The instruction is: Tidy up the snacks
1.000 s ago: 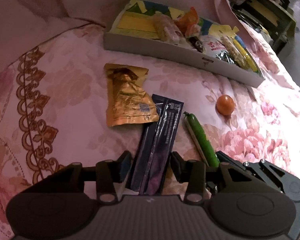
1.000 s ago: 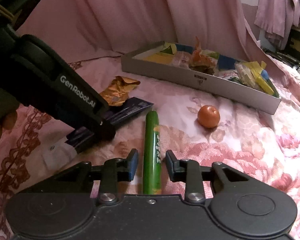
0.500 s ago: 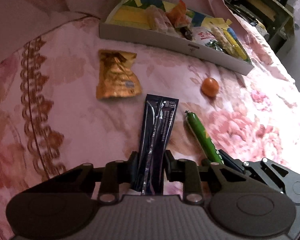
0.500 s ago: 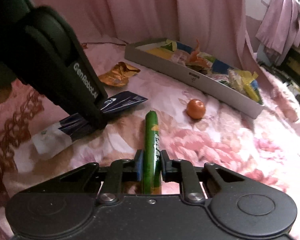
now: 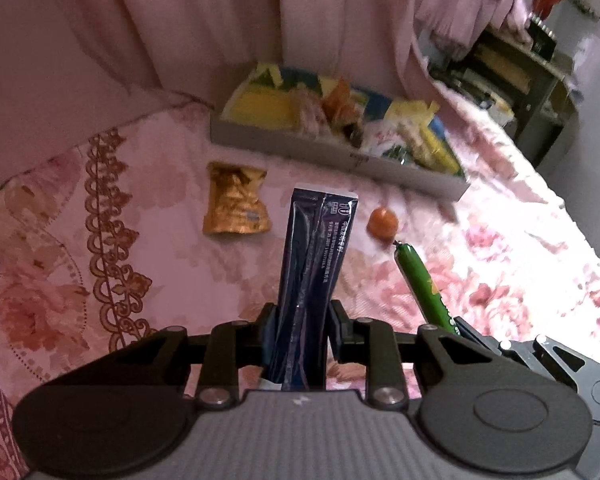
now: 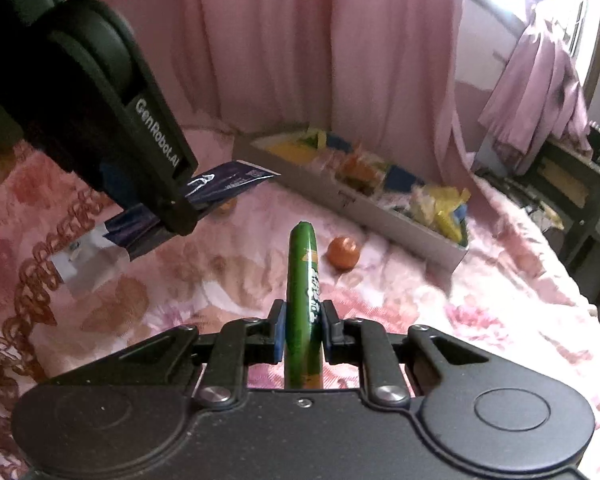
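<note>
the dark blue snack packet (image 5: 314,280) stands up between the jaws of the left gripper (image 5: 299,332), its lower part pinched between the two pads and its flat top end pointing away from the camera toward the tray. pale print runs along its face, but it is too small and blurred to read. in the right wrist view the same packet (image 6: 224,184) sticks out of the left gripper (image 6: 172,208) clear of the bedspread, with a white end of it hanging low behind the fingers.

the green sausage stick (image 6: 304,300) is clamped in the right gripper (image 6: 302,330), the blue-edged pads pressed against both its sides; it points forward and slightly up, with its rounded tip above the cloth. a yellow and white label runs along it, unreadable here. from the left wrist view the stick (image 5: 420,280) juts out of the right gripper (image 5: 456,326) at the lower right, with its metal-clipped tip just beside the small orange fruit (image 5: 382,222).

the side of the left gripper's body carries white lettering that reads "GenRobot.AI".

a crumpled gold foil packet (image 5: 236,204) lies flat on the pink floral bedspread (image 5: 520,264), left of the blue packet's top. beyond them sits the long grey tray (image 5: 284,148), crowded with yellow, orange and blue wrappers. pink curtains (image 6: 300,40) hang behind the tray, and dark shelving (image 5: 520,76) stands at the far right.
</note>
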`<state>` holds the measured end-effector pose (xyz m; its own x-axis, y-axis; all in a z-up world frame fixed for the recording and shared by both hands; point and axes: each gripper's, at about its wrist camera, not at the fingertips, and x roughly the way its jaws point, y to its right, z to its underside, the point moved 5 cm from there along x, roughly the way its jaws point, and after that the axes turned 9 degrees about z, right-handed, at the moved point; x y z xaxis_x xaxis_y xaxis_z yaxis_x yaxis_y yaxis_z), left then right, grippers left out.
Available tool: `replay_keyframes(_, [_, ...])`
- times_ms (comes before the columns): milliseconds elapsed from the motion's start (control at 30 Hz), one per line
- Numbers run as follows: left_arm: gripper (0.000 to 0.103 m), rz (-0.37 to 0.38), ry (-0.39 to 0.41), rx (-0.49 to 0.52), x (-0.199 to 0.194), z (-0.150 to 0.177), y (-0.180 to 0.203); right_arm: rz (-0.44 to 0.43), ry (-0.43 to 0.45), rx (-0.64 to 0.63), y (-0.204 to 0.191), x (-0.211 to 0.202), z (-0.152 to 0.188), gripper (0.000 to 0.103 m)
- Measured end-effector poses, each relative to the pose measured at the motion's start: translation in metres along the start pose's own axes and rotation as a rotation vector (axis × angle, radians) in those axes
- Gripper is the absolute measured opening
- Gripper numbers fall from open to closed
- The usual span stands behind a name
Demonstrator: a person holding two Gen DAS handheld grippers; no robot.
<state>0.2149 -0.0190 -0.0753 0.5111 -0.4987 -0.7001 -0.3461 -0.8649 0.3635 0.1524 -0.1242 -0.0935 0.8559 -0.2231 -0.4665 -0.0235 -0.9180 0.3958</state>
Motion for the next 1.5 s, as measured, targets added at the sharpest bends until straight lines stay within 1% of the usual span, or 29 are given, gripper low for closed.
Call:
replay_keyframes(167, [0.029, 0.012, 0.079, -0.003, -0.020, -0.001, 0.011, 0.005, 0.050, 0.019, 0.011, -0.013, -0.007, 0.019])
replay_keyframes(300, [0.029, 0.010, 0.107, -0.001, -0.025, -0.010, 0.017, 0.015, 0.083, 0.039, 0.022, -0.016, -0.017, 0.019])
replay_keyframes(467, [0.029, 0.008, 0.146, 0.029, -0.029, -0.033, 0.028, 0.035, 0.141, 0.038, 0.039, -0.015, -0.037, 0.019])
replay_keyframes(600, [0.029, 0.039, 0.164, 0.030, -0.027, -0.054, 0.037, 0.064, 0.199, 0.029, 0.060, -0.009, -0.056, 0.019])
replay_keyframes(700, [0.029, 0.039, 0.181, 0.051, -0.022, -0.072, 0.044, 0.085, 0.229, 0.026, 0.077, 0.001, -0.069, 0.019])
replay_keyframes(867, [0.029, 0.043, 0.218, 0.048, -0.008, -0.111, 0.049, 0.104, 0.257, 0.037, 0.098, 0.035, -0.092, 0.019])
replay_keyframes(967, [0.029, 0.023, 0.243, 0.063, 0.003, -0.136, 0.048, 0.102, 0.278, 0.036, 0.103, 0.058, -0.107, 0.019])
replay_keyframes(1100, [0.029, 0.007, 0.263, 0.074, 0.025, -0.169, 0.044, 0.096, 0.294, 0.058, 0.106, 0.091, -0.126, 0.019])
replay_keyframes(1200, [0.029, -0.002, 0.267, 0.070, 0.048, -0.190, 0.041, 0.092, 0.287, 0.095, 0.108, 0.116, -0.136, 0.019])
replay_keyframes(1333, [0.029, 0.006, 0.264, 0.042, 0.085, -0.212, 0.037, 0.084, 0.250, 0.175, 0.117, 0.155, -0.140, 0.019])
replay_keyframes(1500, [0.029, 0.017, 0.235, -0.003, 0.139, -0.236, 0.031, 0.061, 0.139, 0.310, 0.130, 0.210, -0.126, 0.019])
